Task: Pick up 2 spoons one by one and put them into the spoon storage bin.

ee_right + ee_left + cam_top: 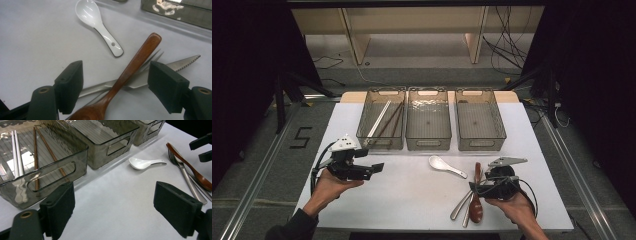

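The right claw (115,82) is wide open around the wooden spoon (132,67), which lies across the fork (140,75) and knife (185,61) on the counter (37,37). Closing now might pinch them too.

The left claw (113,210) is wide open, empty.

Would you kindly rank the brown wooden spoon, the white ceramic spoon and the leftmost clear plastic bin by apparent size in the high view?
1. Leftmost clear plastic bin, by far the largest.
2. Brown wooden spoon, long and thin.
3. White ceramic spoon, clearly shorter.
The bin lies farther from the camera and looks largest all the same.
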The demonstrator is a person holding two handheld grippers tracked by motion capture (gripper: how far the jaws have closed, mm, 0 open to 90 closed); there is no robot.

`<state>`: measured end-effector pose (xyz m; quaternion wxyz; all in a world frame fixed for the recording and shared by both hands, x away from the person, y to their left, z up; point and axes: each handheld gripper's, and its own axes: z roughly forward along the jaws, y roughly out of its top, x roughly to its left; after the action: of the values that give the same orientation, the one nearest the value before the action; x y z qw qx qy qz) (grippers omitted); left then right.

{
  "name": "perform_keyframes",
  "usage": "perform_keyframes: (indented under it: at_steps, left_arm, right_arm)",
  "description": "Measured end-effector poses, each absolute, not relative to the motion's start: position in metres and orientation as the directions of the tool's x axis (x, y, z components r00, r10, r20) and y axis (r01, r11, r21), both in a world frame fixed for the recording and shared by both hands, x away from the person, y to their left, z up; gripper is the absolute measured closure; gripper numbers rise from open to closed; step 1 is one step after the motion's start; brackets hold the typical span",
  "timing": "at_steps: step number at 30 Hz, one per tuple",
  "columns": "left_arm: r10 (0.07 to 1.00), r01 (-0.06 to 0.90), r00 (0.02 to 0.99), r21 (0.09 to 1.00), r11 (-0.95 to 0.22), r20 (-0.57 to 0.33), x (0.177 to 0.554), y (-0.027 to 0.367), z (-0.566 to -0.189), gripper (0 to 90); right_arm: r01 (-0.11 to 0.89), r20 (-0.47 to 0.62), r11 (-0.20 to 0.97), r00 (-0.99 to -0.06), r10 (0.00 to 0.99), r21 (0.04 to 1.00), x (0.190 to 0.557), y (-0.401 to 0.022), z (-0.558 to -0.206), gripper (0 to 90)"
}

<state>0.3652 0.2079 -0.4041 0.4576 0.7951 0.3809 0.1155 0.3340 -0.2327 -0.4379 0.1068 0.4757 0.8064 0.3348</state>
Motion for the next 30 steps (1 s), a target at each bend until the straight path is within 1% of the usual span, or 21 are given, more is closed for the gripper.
perform_keyframes:
  at_steps: [3,12,21,30]
  left_arm:
    - [0.715,0.495,0.682,0.818,-0.293,-0.157,0.364,0.208,-0.404,16.5]
    - [0.717,0.483,0.685,0.819,-0.31,-0.133,0.359,0.208,-0.403,16.5]
    - [0.712,0.475,0.691,0.822,-0.315,-0.126,0.356,0.207,-0.403,16.5]
    - [0.712,0.475,0.691,0.822,-0.314,-0.128,0.355,0.207,-0.403,16.5]
  right_arm:
    - [0.708,0.149,0.324,-0.517,0.843,0.628,0.336,-0.232,-0.44,29.8]
    - [0.733,0.129,0.36,-0.518,0.846,0.578,0.338,-0.229,-0.447,34.2]
    - [0.751,0.106,0.39,-0.517,0.85,0.533,0.338,-0.225,-0.454,43.6]
    - [0.775,0.12,0.411,-0.522,0.844,0.479,0.338,-0.222,-0.459,52.1]
